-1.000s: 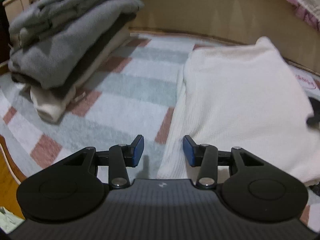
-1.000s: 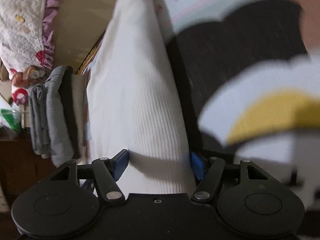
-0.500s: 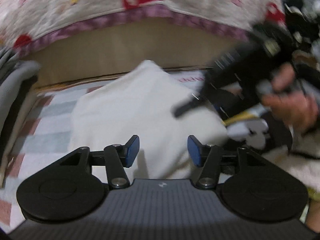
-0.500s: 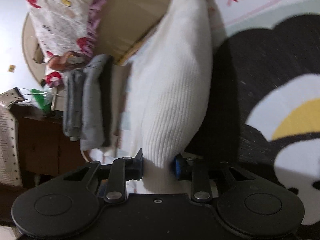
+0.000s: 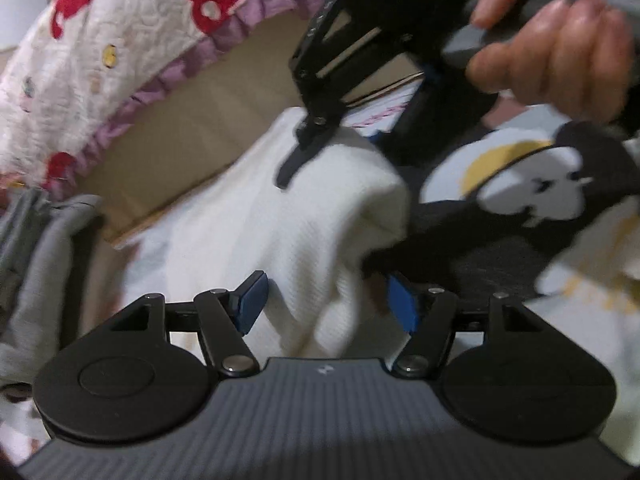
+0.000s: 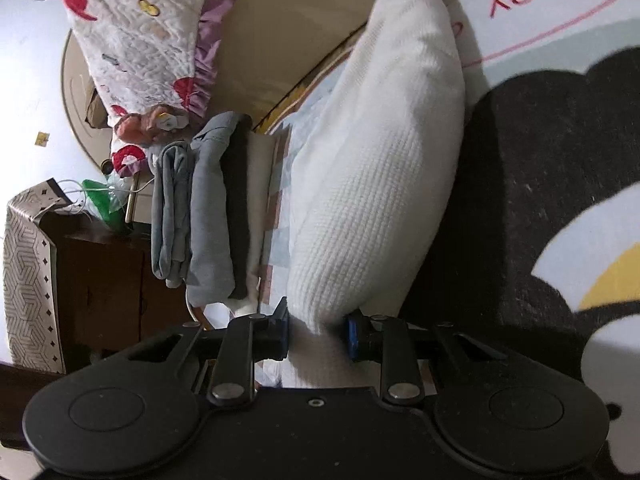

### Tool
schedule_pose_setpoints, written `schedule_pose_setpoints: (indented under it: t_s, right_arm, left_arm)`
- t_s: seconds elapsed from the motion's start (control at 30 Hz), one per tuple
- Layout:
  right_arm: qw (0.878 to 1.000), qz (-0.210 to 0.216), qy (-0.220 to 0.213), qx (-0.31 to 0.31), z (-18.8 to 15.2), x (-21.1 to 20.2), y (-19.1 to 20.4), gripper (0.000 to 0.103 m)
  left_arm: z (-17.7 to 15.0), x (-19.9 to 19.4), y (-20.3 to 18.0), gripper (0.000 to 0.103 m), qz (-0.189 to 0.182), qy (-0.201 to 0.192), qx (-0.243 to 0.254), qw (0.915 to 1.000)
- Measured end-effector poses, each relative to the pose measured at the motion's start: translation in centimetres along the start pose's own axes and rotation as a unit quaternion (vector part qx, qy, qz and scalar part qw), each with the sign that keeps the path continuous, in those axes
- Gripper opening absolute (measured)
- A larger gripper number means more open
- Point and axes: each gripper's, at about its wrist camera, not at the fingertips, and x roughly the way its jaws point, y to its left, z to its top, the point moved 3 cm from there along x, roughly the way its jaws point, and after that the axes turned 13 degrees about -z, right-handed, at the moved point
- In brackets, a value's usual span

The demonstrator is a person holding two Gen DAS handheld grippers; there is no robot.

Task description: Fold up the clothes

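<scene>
Rug [image 6: 540,168] below; white garment [image 6: 372,184] pinched inside right gripper [image 6: 318,334].

One white knit garment [image 6: 376,184] out in the open, and beside it one stack of folded clothes [image 6: 208,212] where four layers can be counted: two grey, one dark, one pale. Two grippers, the left gripper [image 5: 326,300] and the right gripper [image 6: 318,334], with one bare hand [image 5: 556,52] in view above the white knit, wrapped round the right one's handle. Under the white knit is one cartoon rug [image 6: 560,184], and past its far end one quilted bedspread [image 6: 144,32] with red patches.
</scene>
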Motion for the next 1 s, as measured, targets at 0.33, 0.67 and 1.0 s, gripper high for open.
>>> schedule_pose_setpoints:
  t_s: [0.33,0.67,1.0]
  right_arm:
    - [0.999,0.011,0.03,0.025,0.8,-1.3,-0.7,0.039]
    - [0.991,-0.074,-0.053,0.103,6.8,-1.7,-4.5,0.065]
    - [0.988,-0.013,0.045,0.147,8.5,2.6,-5.7,0.072]
  left_arm:
    - [0.1,1.2,5.7,0.029,-0.025,-0.036,-0.153,0.9872]
    - [-1.5,1.1,10.0,0.028,-0.075,-0.058,-0.272,0.9577]
    - [-2.1,1.5,11.0,0.031,-0.095,-0.065,-0.296,0.9483]
